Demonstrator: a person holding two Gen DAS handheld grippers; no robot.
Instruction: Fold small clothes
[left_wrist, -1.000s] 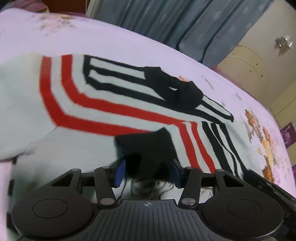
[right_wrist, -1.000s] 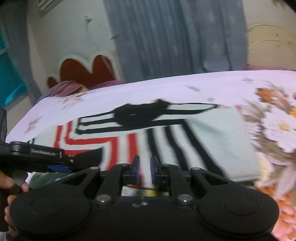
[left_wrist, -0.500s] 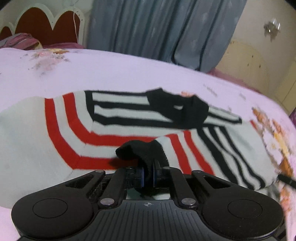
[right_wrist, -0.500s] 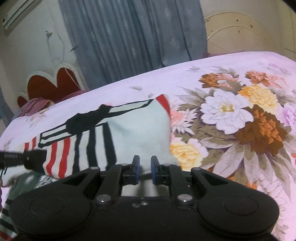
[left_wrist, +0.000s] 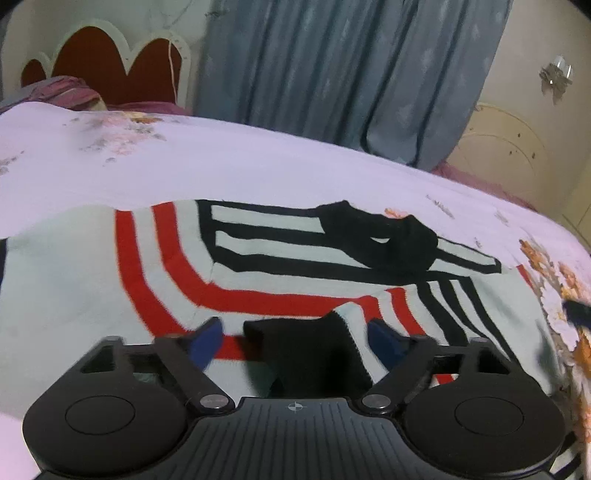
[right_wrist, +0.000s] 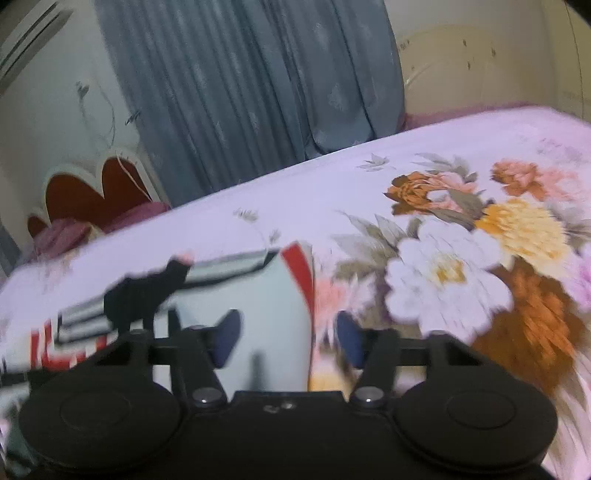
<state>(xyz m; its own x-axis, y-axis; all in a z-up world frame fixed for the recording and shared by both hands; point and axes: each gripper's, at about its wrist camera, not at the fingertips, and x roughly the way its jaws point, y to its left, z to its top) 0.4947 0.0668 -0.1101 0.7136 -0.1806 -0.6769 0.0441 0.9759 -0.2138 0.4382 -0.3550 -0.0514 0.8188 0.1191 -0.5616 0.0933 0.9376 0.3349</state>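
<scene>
Both grippers have just been opening and grip nothing — your left gripper (left_wrist: 291, 341) straddles the sweater's (left_wrist: 92, 295) black cuff (left_wrist: 310, 354), pads clear. Your right gripper (right_wrist: 286, 341) straddles the sweater's edge — closing there may snag the bedsheet (right_wrist: 332, 192) too.

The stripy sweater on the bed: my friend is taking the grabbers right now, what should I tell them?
Left gripper: jaws have just opened, the black cuff lies loose between them.
Right gripper: jaws have just opened, empty, over the sweater's right edge.
The striped sweater lies flat on the flowered bedspread, both sleeves folded in across it.
Left to do: probably fold the body over and tidy it.
</scene>
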